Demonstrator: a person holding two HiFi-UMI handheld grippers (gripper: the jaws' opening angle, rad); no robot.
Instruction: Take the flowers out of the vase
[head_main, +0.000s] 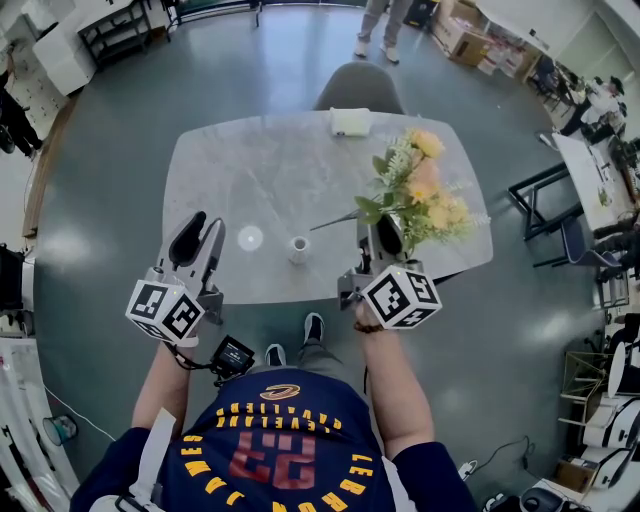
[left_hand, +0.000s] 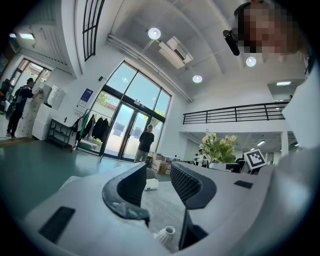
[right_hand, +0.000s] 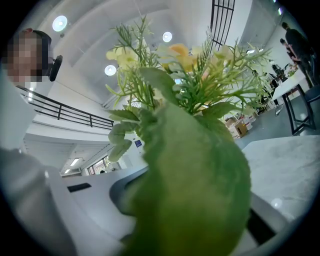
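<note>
Holding the flowers (head_main: 425, 195) in your right gripper (head_main: 385, 233), you have the bunch clear of the vase (head_main: 298, 249). The jaws are drawn in close on the lower stems. The yellow and peach blooms and their green sprigs fan out beyond the jaws over the right part of the table (head_main: 250, 165). One thin stem pokes out to the left of the gripper, towards the vase but not touching it. In your right gripper view a large green leaf (right_hand: 200, 195) fills the space between the jaws and hides the pads, with the blooms spreading above it.

Your left gripper (head_main: 205, 238) holds nothing. Its jaws stand apart, and in the left gripper view you look between them at marble tabletop. The vase sits low in that gap, touched by neither jaw. This gripper hovers over the near left edge of the table, well apart from the flowers.

The vase is small, white and ribbed. It stands upright near the front edge of the table, between your two grippers, and its mouth shows open. A white folded packet (head_main: 350, 121) lies at the far edge of the table, just in front of a grey chair (head_main: 360, 88).
</note>
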